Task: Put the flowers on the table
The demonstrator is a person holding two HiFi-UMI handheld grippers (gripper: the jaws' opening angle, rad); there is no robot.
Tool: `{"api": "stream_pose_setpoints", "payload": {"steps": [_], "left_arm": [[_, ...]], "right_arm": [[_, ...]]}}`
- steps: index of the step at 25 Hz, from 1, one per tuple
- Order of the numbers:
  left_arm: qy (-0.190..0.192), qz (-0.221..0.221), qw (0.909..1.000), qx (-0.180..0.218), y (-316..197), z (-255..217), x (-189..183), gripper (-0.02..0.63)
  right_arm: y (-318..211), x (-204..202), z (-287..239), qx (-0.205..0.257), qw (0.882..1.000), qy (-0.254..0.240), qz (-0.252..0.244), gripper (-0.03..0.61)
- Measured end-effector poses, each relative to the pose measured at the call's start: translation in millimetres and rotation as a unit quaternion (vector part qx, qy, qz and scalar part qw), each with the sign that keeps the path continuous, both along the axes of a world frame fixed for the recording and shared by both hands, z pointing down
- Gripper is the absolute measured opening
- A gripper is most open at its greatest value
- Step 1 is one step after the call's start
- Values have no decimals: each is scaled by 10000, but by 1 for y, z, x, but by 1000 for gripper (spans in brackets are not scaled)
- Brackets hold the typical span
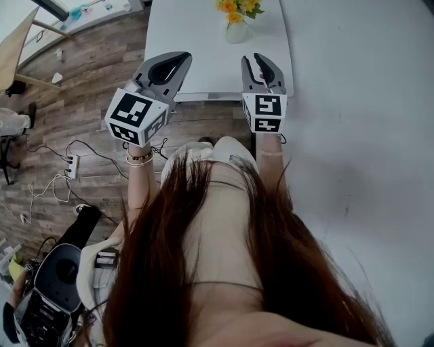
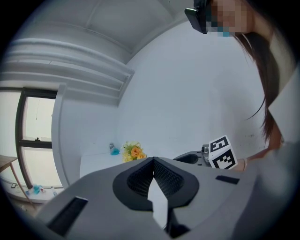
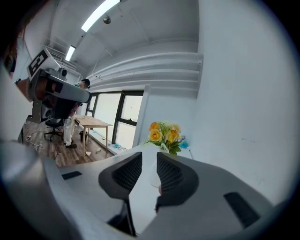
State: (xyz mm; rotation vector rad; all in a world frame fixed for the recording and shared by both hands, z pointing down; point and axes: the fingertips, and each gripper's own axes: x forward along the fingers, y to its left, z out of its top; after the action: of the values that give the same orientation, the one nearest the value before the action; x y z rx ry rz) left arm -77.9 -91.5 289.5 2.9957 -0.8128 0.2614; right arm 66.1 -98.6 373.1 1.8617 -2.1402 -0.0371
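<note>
Yellow and orange flowers point(image 1: 239, 7) stand in a clear vase point(image 1: 235, 31) at the far end of a white table point(image 1: 190, 47). Both grippers hover over the table's near edge, well short of the vase. My left gripper point(image 1: 183, 59) is shut, its tips meeting with nothing between them. My right gripper point(image 1: 253, 59) stands open by a narrow gap and holds nothing. In the left gripper view the flowers point(image 2: 133, 151) show beyond the closed left gripper point(image 2: 153, 160), with the right gripper point(image 2: 192, 158) off to the side. The right gripper view has the flowers point(image 3: 165, 133) just above the right gripper point(image 3: 149, 157).
A white wall point(image 1: 359, 101) runs along the table's right side. Left of the table is wooden floor with a power strip and cables point(image 1: 71, 166). A small blue object point(image 2: 114, 150) sits on the table beside the flowers. A wooden desk point(image 3: 93, 123) stands by the windows.
</note>
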Motion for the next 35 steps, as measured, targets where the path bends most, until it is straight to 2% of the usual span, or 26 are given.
{"api": "stream_pose_setpoints", "payload": {"steps": [8, 13, 19, 35], "left_arm": [[86, -172, 9998, -81, -2, -2, 1, 5], [90, -238, 9997, -53, 18, -3, 17, 5], [105, -320, 9994, -49, 36, -14, 26, 5], [-63, -519, 9986, -84, 83, -11, 50, 5]], "right_arm": [[2, -2, -12, 31, 9998, 4, -172, 79], [21, 6, -22, 163, 9992, -104, -344, 63], [38, 8, -44, 271, 9982, -122, -518, 57], [80, 24, -53, 344, 9967, -188, -710, 54]]}}
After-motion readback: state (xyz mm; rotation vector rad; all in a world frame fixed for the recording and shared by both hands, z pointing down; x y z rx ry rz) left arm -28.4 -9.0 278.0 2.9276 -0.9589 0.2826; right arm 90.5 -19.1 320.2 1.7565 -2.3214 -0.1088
